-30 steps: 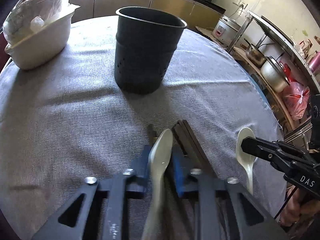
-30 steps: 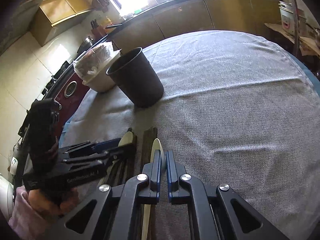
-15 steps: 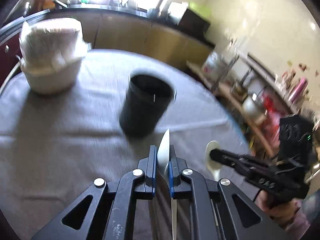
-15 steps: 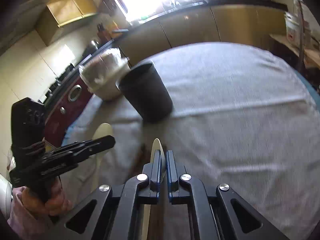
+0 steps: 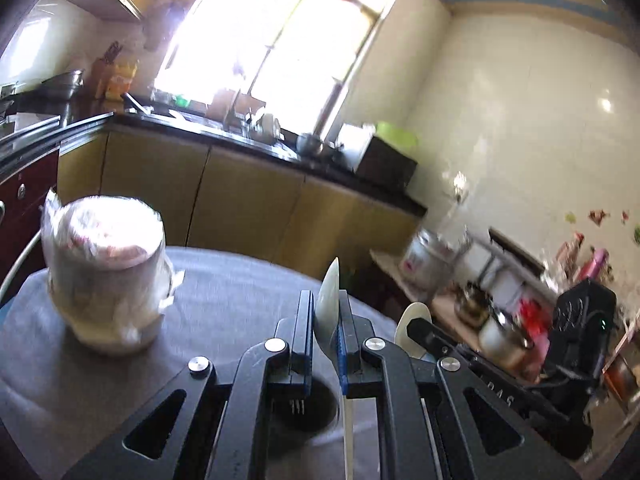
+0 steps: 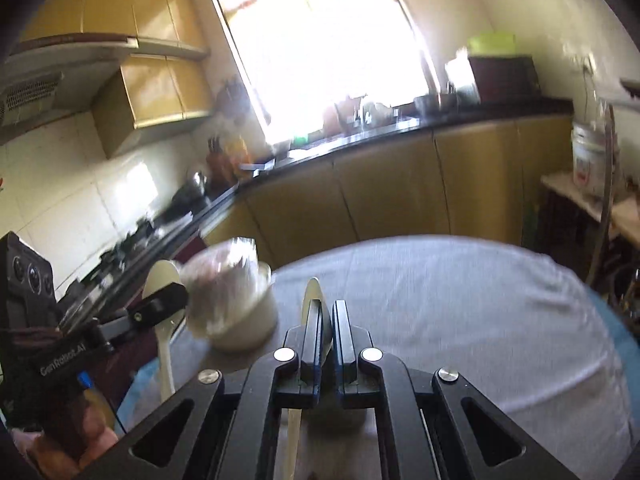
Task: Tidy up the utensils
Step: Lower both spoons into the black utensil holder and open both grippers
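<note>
Both cream plastic spoons have left the table since a second ago. Then they lay on the grey tablecloth beside the dark chopsticks with the grippers closing on them; now each rides in the air, bowl up.

Left gripper (image 5: 325, 334): blue-padded jaws clamped on the first cream plastic spoon (image 5: 329, 300), which stands edge-on between them, handle running down past the jaws. Directly below, between the gripper's arms, sits the open mouth of the black perforated utensil holder (image 5: 310, 410) — half a second ago it stood well ahead on the cloth. Judgement: the left spoon is lined up over the holder and the drop is the next step.

Right gripper (image 6: 327, 328): jaws nearly together, pinching the second cream plastic spoon (image 6: 314, 292), also edge-on with its handle hanging down. In the left wrist view this gripper sits just to the right of the left one, spoon bowl (image 5: 414, 322) showing above its tip. Whether it is already over the holder — cannot tell.

Pose: both grippers are pitched up, cameras looking across the grey-clothed round table (image 6: 460, 300) toward the kitchen counter and window, not down at it. The plastic-wrapped white bowl (image 5: 106, 272) stands on the far left of the cloth, apart from the work. Frames are motion-blurred.
</note>
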The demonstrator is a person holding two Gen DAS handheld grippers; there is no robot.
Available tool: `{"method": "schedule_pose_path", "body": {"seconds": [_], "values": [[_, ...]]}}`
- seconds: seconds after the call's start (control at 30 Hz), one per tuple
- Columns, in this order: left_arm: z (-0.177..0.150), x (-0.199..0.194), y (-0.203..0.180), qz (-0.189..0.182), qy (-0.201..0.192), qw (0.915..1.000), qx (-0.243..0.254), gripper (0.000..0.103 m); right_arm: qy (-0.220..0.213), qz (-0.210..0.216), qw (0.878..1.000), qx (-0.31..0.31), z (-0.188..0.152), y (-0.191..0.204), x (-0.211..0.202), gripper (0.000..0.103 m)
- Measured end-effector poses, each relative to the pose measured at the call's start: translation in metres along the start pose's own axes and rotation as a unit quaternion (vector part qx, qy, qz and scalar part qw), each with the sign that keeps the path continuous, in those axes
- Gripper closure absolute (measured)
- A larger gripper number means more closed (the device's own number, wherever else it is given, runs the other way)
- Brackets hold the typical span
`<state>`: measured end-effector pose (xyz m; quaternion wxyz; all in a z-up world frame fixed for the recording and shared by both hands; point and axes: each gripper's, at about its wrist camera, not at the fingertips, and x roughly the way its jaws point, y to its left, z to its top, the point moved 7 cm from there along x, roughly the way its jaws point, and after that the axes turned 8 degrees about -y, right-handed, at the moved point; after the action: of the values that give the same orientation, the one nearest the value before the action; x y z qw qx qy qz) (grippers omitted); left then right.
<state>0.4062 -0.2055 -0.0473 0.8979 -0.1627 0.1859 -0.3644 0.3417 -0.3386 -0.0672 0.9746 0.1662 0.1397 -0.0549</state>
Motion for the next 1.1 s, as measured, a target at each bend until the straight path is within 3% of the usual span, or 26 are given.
{"method": "schedule_pose_path", "body": {"seconds": [0.13,0.23,0.5,0.67,0.8,1.1], "values": [[0.014,0.020,0.002,0.009,-0.034,0.9993,0.011,0.093,-0.034,-0.017,0.999,-0.015,0.020,0.003,0.017,0.098],[0.012,0.033,0.008,0.016,-0.037,0.9991,0.015,0.093,-0.038,-0.032,0.998,-0.024,0.023,0.003,0.038,0.098],[-0.014,0.055,0.032,0.030,-0.016,0.9994,0.009,0.093,-0.020,-0.043,0.998,-0.044,0.001,-0.002,0.078,0.098],[-0.032,0.062,0.031,0.033,-0.004,0.9990,0.031,0.093,-0.010,-0.042,0.997,-0.058,-0.016,-0.002,0.085,0.098],[-0.041,0.057,0.032,0.036,-0.013,0.9976,0.058,0.093,-0.003,-0.028,0.997,-0.073,-0.025,-0.001,0.084,0.098],[-0.060,0.043,0.031,0.034,0.019,0.9963,0.077,0.093,0.020,0.022,0.996,-0.089,-0.044,0.004,0.065,0.097]]}}
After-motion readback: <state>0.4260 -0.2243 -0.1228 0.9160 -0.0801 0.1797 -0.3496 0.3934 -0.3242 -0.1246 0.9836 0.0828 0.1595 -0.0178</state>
